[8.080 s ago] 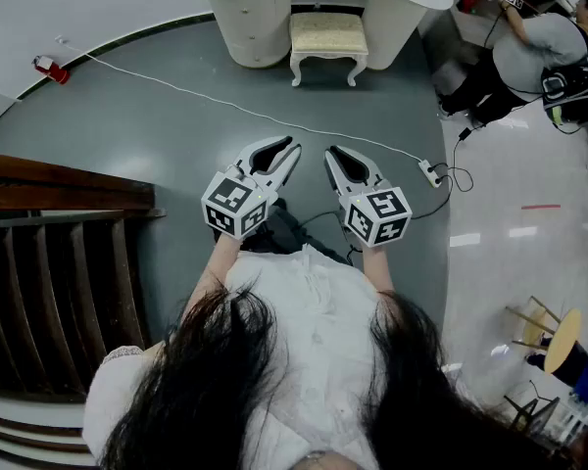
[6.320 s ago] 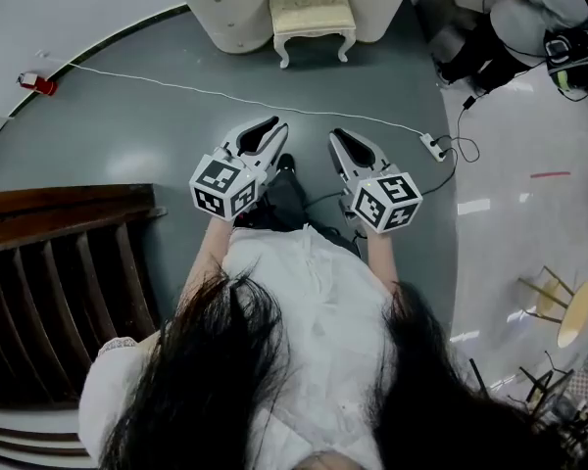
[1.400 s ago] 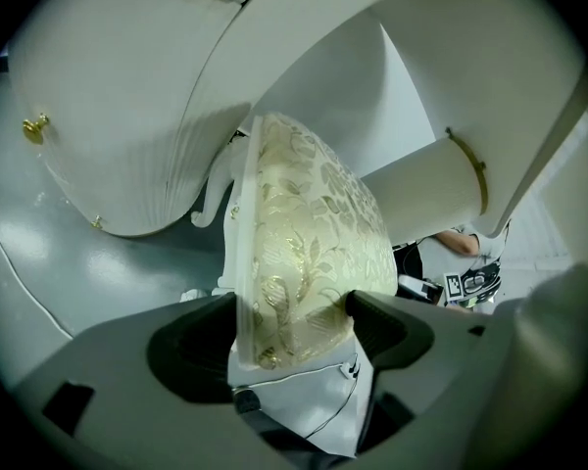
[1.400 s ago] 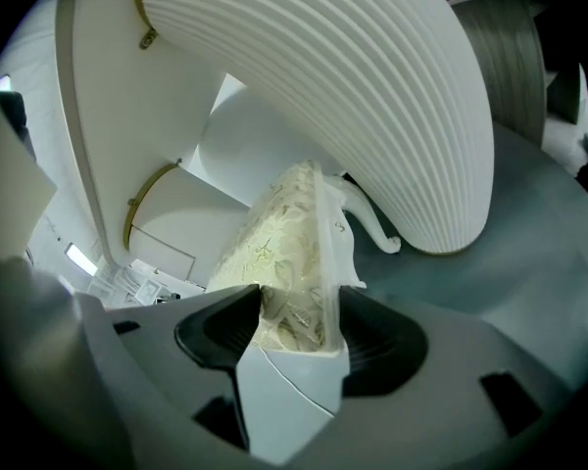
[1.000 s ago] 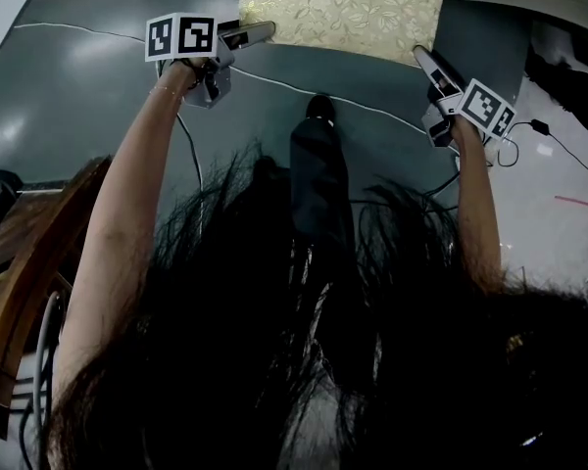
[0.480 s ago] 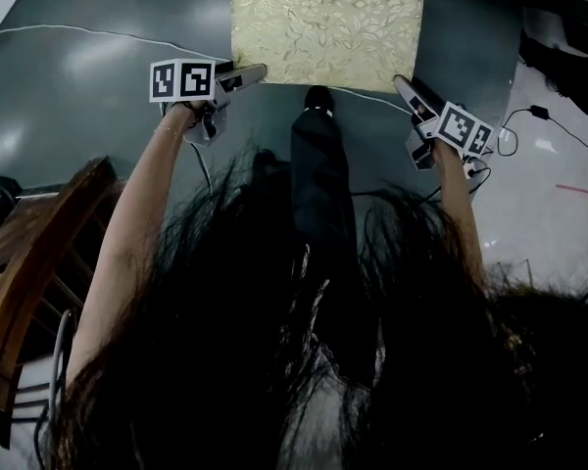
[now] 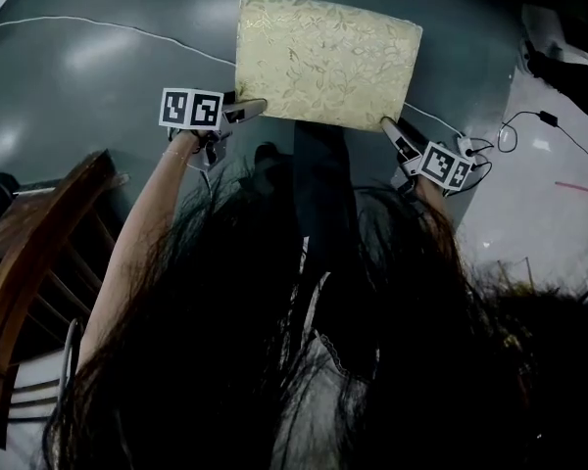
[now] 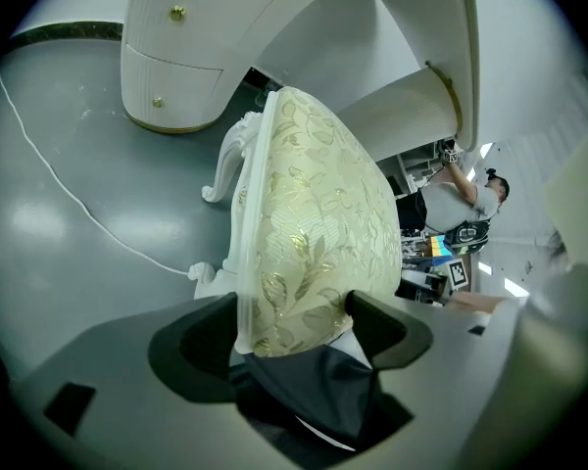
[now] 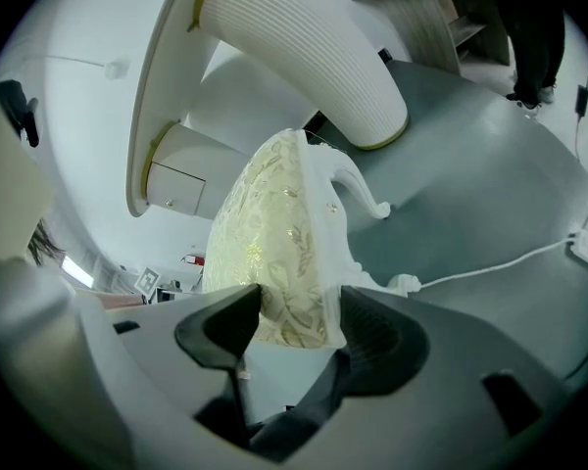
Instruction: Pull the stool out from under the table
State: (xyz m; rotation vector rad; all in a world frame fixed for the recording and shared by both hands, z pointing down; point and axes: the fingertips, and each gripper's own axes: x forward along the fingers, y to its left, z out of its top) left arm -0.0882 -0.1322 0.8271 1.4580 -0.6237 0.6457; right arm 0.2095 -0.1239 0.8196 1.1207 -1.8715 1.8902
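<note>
Now the left gripper [image 7: 248,110] sits at the near left corner of the stool [image 7: 323,62], its jaws closed on the seat's edge; the left gripper view shows the cushion wedged between them. Taking a corner rather than the middle makes sense, I judge, because one grip alone would let the stool swing round as it is dragged.

Between the two grippers the stool stands on the grey floor [image 7: 98,76], with a white cable [image 7: 108,25] lying across the floor to its left. From the head view it looks out in the open. The gripper views put the white table [image 8: 176,67] just behind it, so the pull seems largely done.

Over on the right, the right gripper [image 7: 389,129] mirrors the left one, its jaws pinched on the near right corner of the seat. Two matching holds should keep the stool square as it slides.

As for looks, the stool has a padded rectangular seat in pale gold cloth with a shiny leaf pattern, set on a white frame with curled, carved legs [image 8: 225,164].
</note>
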